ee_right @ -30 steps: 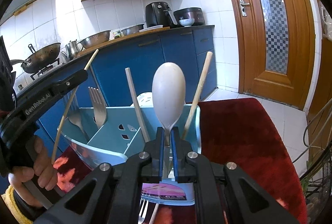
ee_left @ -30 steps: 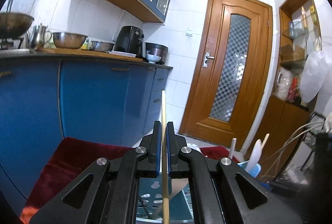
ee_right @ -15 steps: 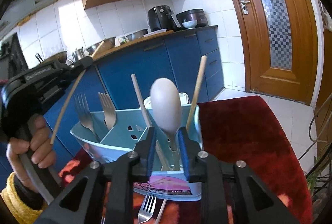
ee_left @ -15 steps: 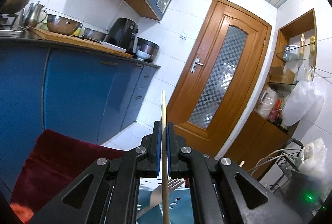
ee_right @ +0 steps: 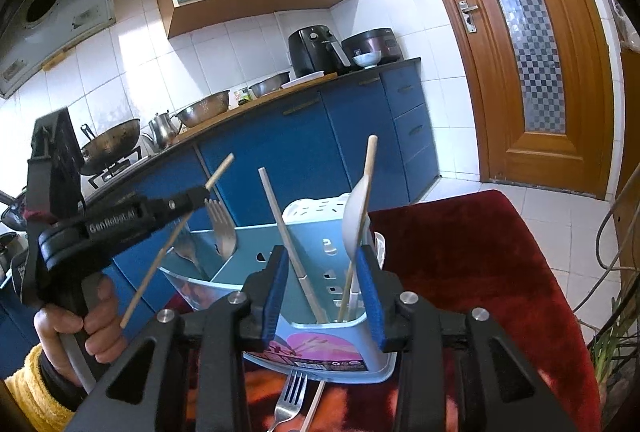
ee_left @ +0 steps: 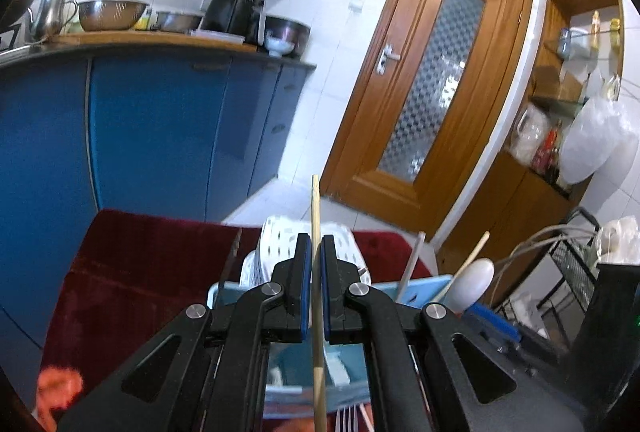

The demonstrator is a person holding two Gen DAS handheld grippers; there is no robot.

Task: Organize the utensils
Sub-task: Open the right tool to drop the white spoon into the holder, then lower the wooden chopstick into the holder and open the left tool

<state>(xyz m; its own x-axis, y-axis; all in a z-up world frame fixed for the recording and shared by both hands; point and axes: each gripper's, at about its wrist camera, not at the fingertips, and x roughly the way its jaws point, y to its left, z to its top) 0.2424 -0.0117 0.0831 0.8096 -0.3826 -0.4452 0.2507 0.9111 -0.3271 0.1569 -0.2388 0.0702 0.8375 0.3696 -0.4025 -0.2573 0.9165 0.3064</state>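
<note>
Chopstick of pale wood fills the left wrist view's centre, clamped upright between the blue pads of the left gripper, whose jaws are pressed together on it; it runs past the pads both above and below. Beyond the jaws stands a white perforated basket, and under them the light blue utensil holder on a dark red cloth. To the right of the jaws a white spoon and two more sticks rise from the holder.

From the right wrist view, the right gripper has its jaws apart and opening, the pads touching nothing. The holder's near compartment lies between and just beyond them, with a pale chopstick leaning in it. The white spoon stands by the right pad, free of it, with a wooden stick crossing it. To the left of the jaws two forks stand in another compartment. A third fork lies on the cloth below the jaws. Far left, a hand in a yellow sleeve holds the left gripper, the chopstick slanting through its tip.
</note>
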